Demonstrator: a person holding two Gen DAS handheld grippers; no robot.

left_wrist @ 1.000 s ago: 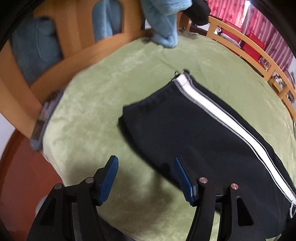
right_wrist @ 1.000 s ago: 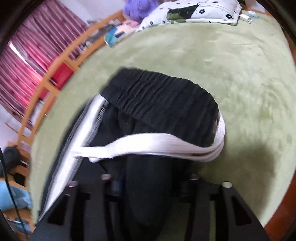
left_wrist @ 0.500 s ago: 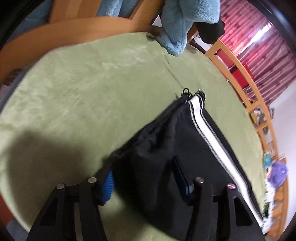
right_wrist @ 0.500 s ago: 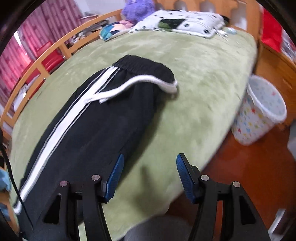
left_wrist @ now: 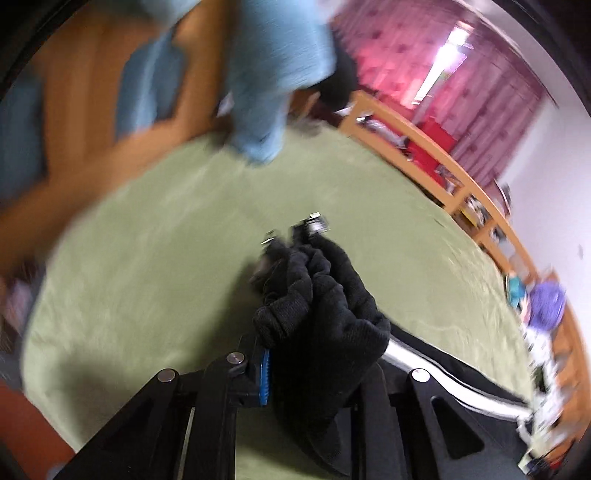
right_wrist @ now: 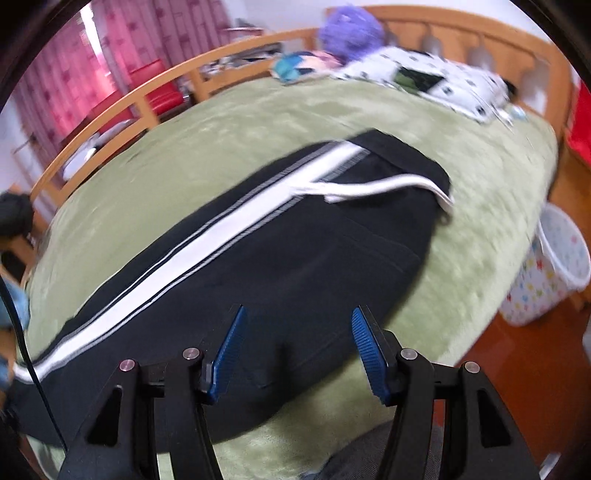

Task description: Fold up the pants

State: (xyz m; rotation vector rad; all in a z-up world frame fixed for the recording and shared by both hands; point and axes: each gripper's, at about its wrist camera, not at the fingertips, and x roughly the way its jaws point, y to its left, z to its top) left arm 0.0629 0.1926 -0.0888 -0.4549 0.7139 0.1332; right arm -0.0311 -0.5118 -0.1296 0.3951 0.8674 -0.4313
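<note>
Black pants (right_wrist: 295, 258) with a white side stripe (right_wrist: 236, 232) lie stretched along the green bed cover (right_wrist: 480, 177), waistband at the far right. My right gripper (right_wrist: 298, 332) hovers open over the seat part near the bed's front edge, nothing between its blue pads. In the left wrist view the leg end of the pants (left_wrist: 325, 306) is bunched up and lifted off the bed cover (left_wrist: 166, 266). My left gripper (left_wrist: 317, 369) is closing on this bunch. Only its left blue pad (left_wrist: 264, 373) shows; the cloth hides the other.
A wooden rail (right_wrist: 122, 99) runs along the bed's far side, with red curtains behind. A blue towel (left_wrist: 273, 74) hangs on the footboard. Spotted pillow (right_wrist: 443, 81) and purple plush (right_wrist: 349, 29) sit at the head. A patterned white bin (right_wrist: 554, 266) stands on the red-brown floor.
My left gripper moved onto the leg end, closed on it and raised it in a bunch. My right gripper let go of the waistband and drew back along the pants, its jaws now apart.
</note>
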